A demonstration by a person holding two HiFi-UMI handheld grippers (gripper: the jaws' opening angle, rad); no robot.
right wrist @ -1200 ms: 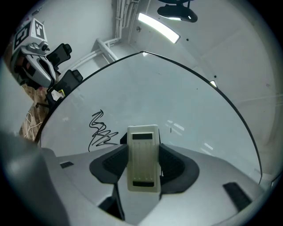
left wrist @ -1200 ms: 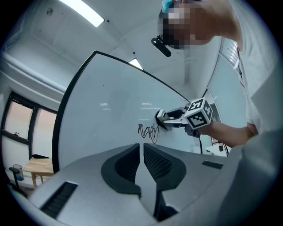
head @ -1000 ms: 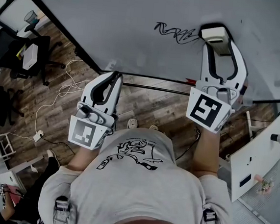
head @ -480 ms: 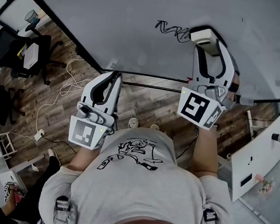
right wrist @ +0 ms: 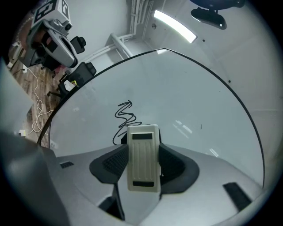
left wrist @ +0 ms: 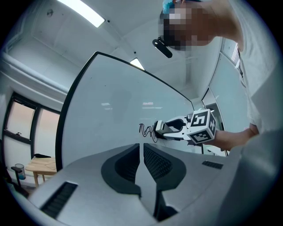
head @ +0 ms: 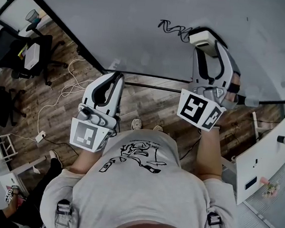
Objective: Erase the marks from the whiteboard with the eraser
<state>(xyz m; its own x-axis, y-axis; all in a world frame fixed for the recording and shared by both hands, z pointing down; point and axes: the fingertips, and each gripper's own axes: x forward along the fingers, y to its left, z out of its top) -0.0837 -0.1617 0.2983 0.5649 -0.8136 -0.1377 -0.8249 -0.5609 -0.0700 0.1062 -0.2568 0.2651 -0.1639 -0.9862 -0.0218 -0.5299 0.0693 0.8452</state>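
**Right gripper held the eraser on the whiteboard, at the right end of the scribble**

My right gripper [head: 208, 42] pinched the pale eraser [head: 202, 36] against the whiteboard [head: 116, 18], in the upper right-of-centre of the head view. The black scribble [head: 172, 27] ran out to the eraser's left, its near end meeting the eraser's edge. In the right gripper view the eraser stood upright between my jaws at lower centre, ribbed back towards the camera, with the squiggle's loops showing just above and to the left of it. My left gripper [left wrist: 142, 152] sat at lower left-of-centre in the head view, near the board's dark bottom edge, its jaws pressed together on nothing. Wooden floor [head: 49, 92] and an office chair [head: 8, 48] filled the left of that frame.
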